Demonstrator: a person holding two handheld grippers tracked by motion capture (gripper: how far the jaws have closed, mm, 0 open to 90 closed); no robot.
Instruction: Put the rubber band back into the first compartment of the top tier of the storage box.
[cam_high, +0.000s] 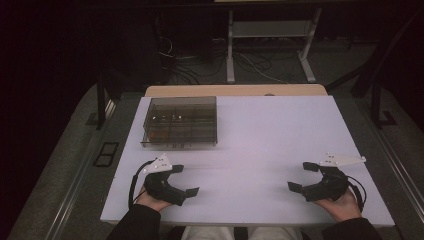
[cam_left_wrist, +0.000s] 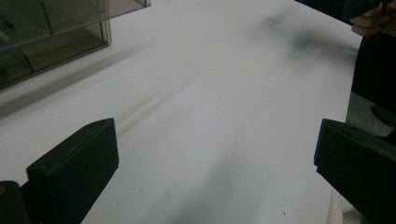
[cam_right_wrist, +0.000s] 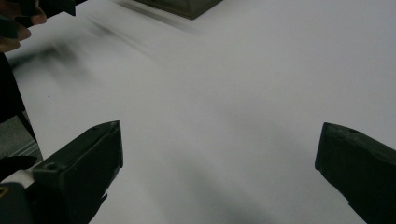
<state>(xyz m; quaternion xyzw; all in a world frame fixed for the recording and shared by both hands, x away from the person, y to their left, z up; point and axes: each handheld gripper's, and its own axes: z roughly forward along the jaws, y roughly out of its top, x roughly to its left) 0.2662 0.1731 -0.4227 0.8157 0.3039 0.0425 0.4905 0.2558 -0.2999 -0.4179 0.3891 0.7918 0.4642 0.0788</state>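
Note:
My left gripper (cam_high: 184, 180) rests near the table's front left, held in a hand, jaws spread wide with nothing between them; in the left gripper view the same gripper (cam_left_wrist: 215, 154) frames bare white tabletop. My right gripper (cam_high: 302, 176) lies at the front right, also open and empty, and the right gripper view shows its jaws (cam_right_wrist: 219, 154) wide apart over the white surface. A smoky transparent compartment box (cam_high: 180, 121) sits at the back left of the table, its corner (cam_left_wrist: 51, 37) showing in the left gripper view, with small items inside.
The white table top (cam_high: 270, 130) lies on a wooden board (cam_high: 235, 90). Beyond it stand a desk frame (cam_high: 270, 45) and loose cables on a dark floor. The box corner (cam_right_wrist: 184, 5) shows at the top of the right gripper view.

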